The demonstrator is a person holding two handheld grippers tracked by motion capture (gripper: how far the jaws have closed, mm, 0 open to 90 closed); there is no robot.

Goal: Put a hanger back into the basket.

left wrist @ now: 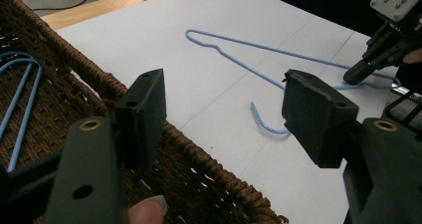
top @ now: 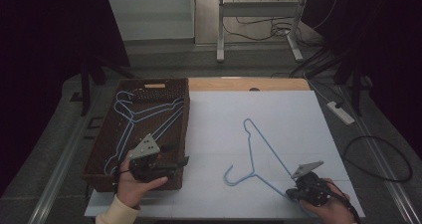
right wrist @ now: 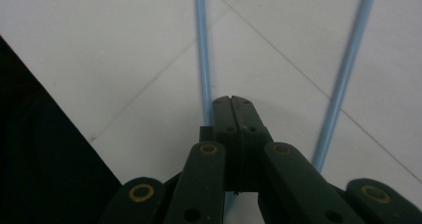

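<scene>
A light-blue wire hanger (top: 268, 147) lies flat on the white table sheet, its hook pointing toward the front. My right gripper (top: 290, 194) sits at the hanger's near right corner. Its jaws are pressed together on the wire (right wrist: 201, 50), which runs in between them and comes out behind. In the left gripper view the same hanger (left wrist: 263, 48) lies past the basket, with the right gripper (left wrist: 351, 77) at its far end. My left gripper (top: 181, 162) hovers open over the right rim of the brown wicker basket (top: 184, 114), nothing between its pads (left wrist: 144, 104).
Several blue hangers (top: 144, 114) lie inside the wicker basket (left wrist: 199, 149) at the table's left. A wooden strip (top: 249, 83) borders the far edge. Cables and a power strip (top: 341, 112) lie on the floor to the right.
</scene>
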